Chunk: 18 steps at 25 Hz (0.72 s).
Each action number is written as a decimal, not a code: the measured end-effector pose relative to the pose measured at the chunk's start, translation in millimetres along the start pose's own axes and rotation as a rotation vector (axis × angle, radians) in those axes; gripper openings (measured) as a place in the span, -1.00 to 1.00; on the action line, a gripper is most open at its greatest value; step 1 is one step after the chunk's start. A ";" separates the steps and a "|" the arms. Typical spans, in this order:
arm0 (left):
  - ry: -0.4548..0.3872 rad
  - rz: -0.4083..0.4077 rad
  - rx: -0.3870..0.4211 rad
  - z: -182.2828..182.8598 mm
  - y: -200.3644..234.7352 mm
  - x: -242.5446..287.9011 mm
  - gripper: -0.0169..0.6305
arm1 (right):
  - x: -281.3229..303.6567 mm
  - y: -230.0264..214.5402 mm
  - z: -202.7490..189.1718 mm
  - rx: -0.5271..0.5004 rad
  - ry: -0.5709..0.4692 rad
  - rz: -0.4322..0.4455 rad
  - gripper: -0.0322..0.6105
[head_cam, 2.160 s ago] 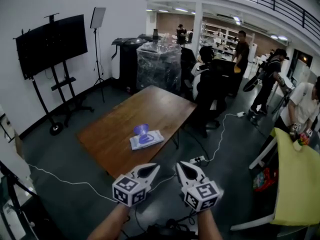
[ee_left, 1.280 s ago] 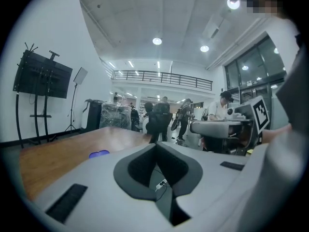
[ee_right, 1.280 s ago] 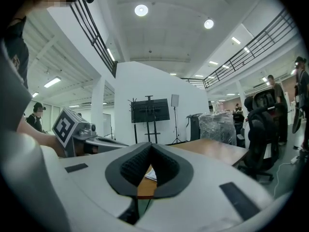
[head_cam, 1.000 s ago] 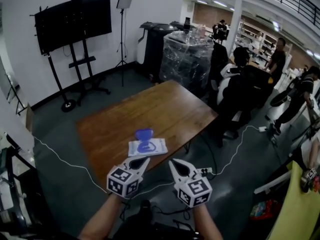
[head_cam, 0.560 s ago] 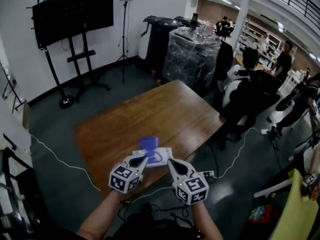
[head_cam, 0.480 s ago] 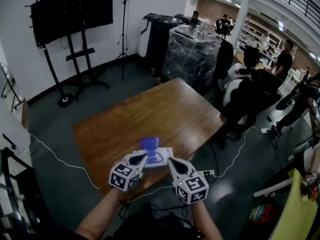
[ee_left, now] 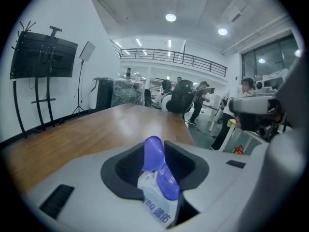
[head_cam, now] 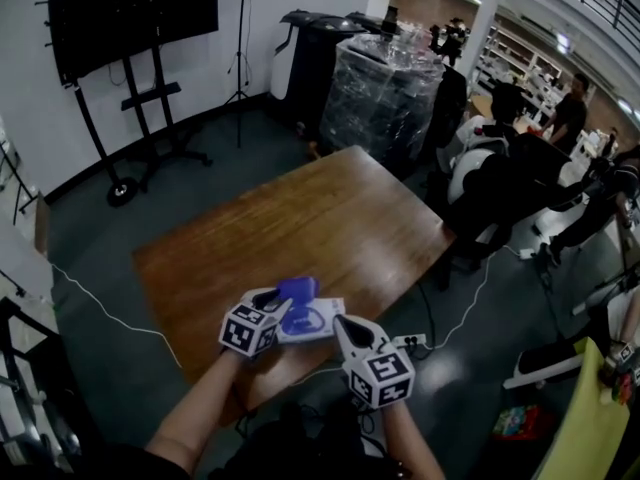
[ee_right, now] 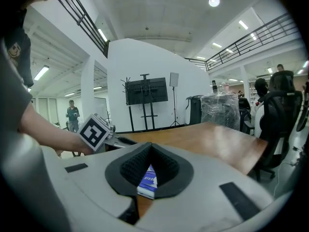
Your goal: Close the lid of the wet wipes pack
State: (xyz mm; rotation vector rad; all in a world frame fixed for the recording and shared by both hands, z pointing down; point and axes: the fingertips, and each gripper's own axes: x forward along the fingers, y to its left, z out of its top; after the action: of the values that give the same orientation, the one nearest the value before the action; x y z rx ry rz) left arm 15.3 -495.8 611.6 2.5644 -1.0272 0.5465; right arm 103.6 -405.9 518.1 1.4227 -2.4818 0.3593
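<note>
Wipes pack (head_cam: 325, 320) lies at the near edge of the table (head_cam: 330, 218), its purple lid (head_cam: 298, 289) standing up. The left gripper (head_cam: 278, 306) is at the pack's left end, jaws opening with the lid between them. The right gripper (head_cam: 343, 325), jaws closed on nothing, is just beside the pack's right corner. Wide tabletop stretches beyond.

The table (head_cam: 330, 218) is open wood beyond and left of the pack (head_cam: 322, 320), giving room to pass there. The pack sits by the near edge, and its lid (head_cam: 297, 290) stands up between the left gripper's (head_cam: 278, 306) opening jaws. The right gripper (head_cam: 343, 326) crowds the pack's right end. 1 wrapped pallet (head_cam: 385, 78) stands well beyond the far corner.
</note>
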 end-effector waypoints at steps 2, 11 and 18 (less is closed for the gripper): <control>0.020 0.012 -0.009 -4.6 10.7 9.9 -0.51 | 2.3 -0.1 -0.9 -0.010 0.009 0.007 -0.87; 0.093 -0.001 -0.065 -18.7 37.4 48.6 -0.25 | 1.5 -13.1 -12.1 0.004 0.042 -0.005 -0.87; 0.103 -0.067 -0.112 -21.9 32.5 61.6 -0.25 | -8.1 -36.6 -16.8 0.007 0.059 -0.043 -0.87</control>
State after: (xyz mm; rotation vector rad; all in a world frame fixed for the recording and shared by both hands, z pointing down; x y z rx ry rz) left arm 28.4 -544.7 664.1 2.4364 -0.9068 0.5799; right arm 141.0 -411.7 534.3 1.4442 -2.4021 0.3956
